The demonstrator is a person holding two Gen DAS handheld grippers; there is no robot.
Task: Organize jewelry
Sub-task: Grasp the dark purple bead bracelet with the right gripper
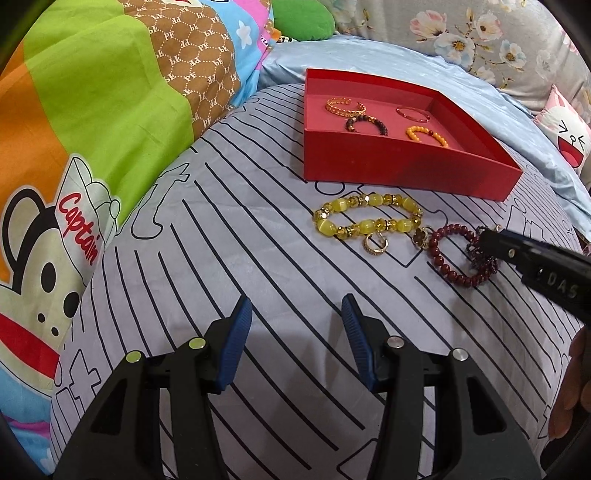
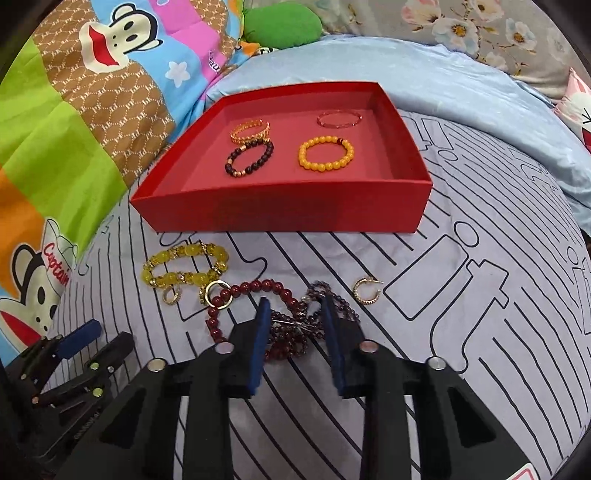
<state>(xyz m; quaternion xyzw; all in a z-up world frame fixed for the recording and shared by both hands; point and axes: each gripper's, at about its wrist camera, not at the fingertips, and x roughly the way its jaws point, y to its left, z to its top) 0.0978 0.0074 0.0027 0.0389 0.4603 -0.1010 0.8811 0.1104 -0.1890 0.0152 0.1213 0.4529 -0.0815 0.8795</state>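
Note:
A red box (image 2: 280, 218) (image 1: 406, 173) on the striped bed cover holds several bracelets, among them an orange bead one (image 2: 325, 153) and a dark bead one (image 2: 249, 158). In front of it lie a yellow bead bracelet (image 2: 184, 267) (image 1: 367, 216), a dark red bead bracelet (image 2: 255, 291) (image 1: 452, 254), a purple bead strand (image 2: 332, 299), gold hoop earrings (image 2: 367, 291) (image 1: 376, 243) and a gold ring (image 2: 218, 294). My right gripper (image 2: 293, 306) (image 1: 491, 240) is open, its fingers straddling the red and purple beads. My left gripper (image 1: 297, 306) (image 2: 88, 332) is open and empty over bare cover.
A patchwork cartoon-monkey quilt (image 1: 92, 129) rises along the left. A light blue sheet (image 2: 461, 92) and floral pillows (image 1: 480, 33) lie behind the box. A pink cartoon cushion (image 1: 569, 129) sits at the right edge, a green plush (image 2: 280, 26) at the back.

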